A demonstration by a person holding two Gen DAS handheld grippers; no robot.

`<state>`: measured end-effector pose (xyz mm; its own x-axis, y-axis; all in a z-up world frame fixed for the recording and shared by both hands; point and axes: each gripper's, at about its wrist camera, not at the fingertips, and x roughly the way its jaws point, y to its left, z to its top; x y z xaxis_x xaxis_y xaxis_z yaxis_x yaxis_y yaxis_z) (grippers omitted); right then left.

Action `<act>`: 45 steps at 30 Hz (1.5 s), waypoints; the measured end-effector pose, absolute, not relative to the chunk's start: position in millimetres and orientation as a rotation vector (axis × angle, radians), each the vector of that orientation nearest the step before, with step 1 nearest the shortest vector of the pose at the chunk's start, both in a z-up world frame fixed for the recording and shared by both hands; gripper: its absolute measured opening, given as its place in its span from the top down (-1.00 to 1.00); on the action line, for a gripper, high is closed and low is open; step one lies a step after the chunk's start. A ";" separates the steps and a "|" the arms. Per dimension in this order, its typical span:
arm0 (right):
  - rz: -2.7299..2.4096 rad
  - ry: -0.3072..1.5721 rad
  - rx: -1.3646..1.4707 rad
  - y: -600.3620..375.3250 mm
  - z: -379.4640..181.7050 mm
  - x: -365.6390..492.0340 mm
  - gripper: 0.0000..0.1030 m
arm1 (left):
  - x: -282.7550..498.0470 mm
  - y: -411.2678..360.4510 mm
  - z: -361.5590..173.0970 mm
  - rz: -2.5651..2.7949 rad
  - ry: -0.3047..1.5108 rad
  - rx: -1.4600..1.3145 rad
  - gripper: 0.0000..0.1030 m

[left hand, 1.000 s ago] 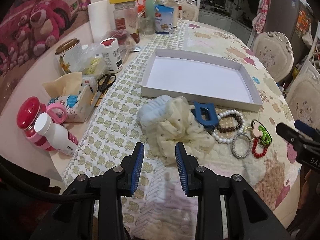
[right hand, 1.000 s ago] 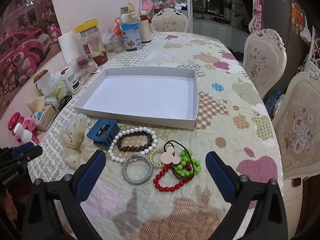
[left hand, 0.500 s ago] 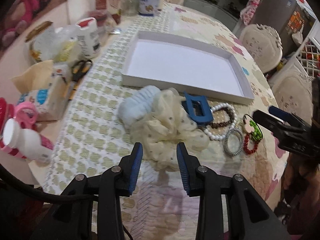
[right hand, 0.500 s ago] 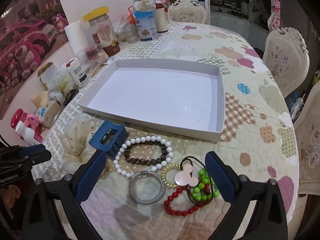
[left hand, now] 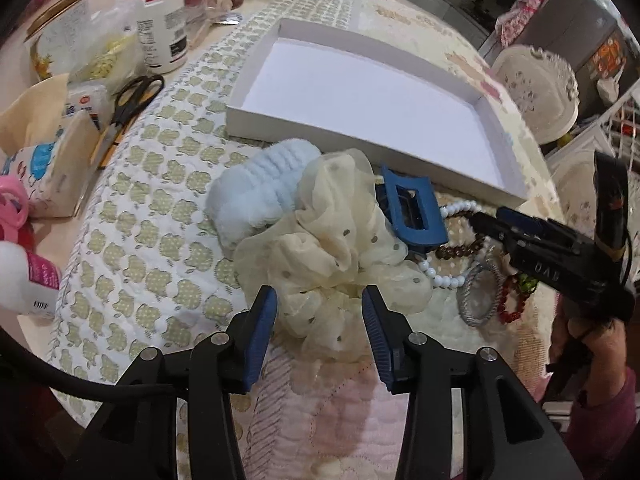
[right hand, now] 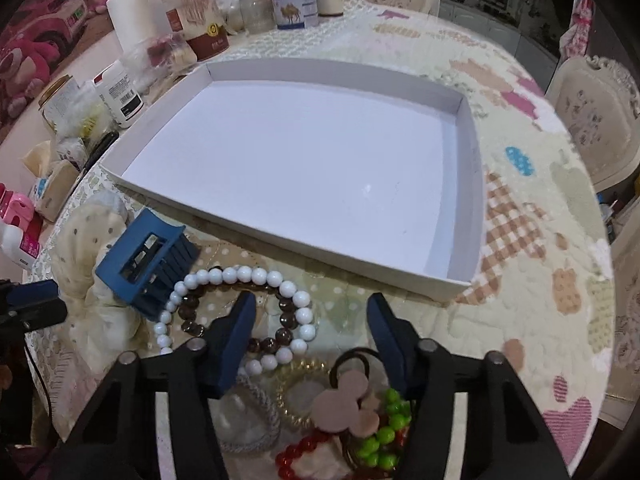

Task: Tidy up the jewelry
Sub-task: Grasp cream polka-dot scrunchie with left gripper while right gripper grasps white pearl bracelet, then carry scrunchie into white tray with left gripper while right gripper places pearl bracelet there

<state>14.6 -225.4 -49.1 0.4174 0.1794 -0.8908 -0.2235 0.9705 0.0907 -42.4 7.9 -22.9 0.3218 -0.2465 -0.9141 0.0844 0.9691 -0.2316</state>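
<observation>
Crowding the worktop (left hand: pixel 132 264) below the white tray (right hand: pixel 466 184), the jewelry lies in one cluster at lower centre of both views. Left hand-held gripper (left hand: pixel 319 318): jaws opening, spread, the cream scrunchie (left hand: pixel 320 252) between them, pads not pressing it. A blue scrunchie (left hand: pixel 248 196) and blue claw clip (left hand: pixel 416 216) touch the cream one. Right hand-held gripper (right hand: pixel 311 330): jaws closing over the white bead bracelet (right hand: pixel 240 276) and brown bead bracelet (right hand: pixel 280 334), not yet pinching. Scissors (left hand: pixel 132 100), bottles and jars stand at upper left. Legible writing: "DAD" on the right hand-held gripper in the left view. The tray holds nothing.
</observation>
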 end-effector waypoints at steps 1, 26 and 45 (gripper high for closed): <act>0.266 1.119 -0.034 -226.4 -52.9 16.8 0.11 | -41.5 5.0 -25.9 -0.212 1.233 -0.132 0.34; 0.395 0.986 0.089 -233.1 32.8 -3.0 0.88 | -53.9 28.2 27.2 -0.279 1.146 -0.160 1.00; 0.385 1.108 0.130 -239.7 -47.9 18.1 0.81 | -45.6 19.5 -41.5 -0.149 1.265 -0.247 0.75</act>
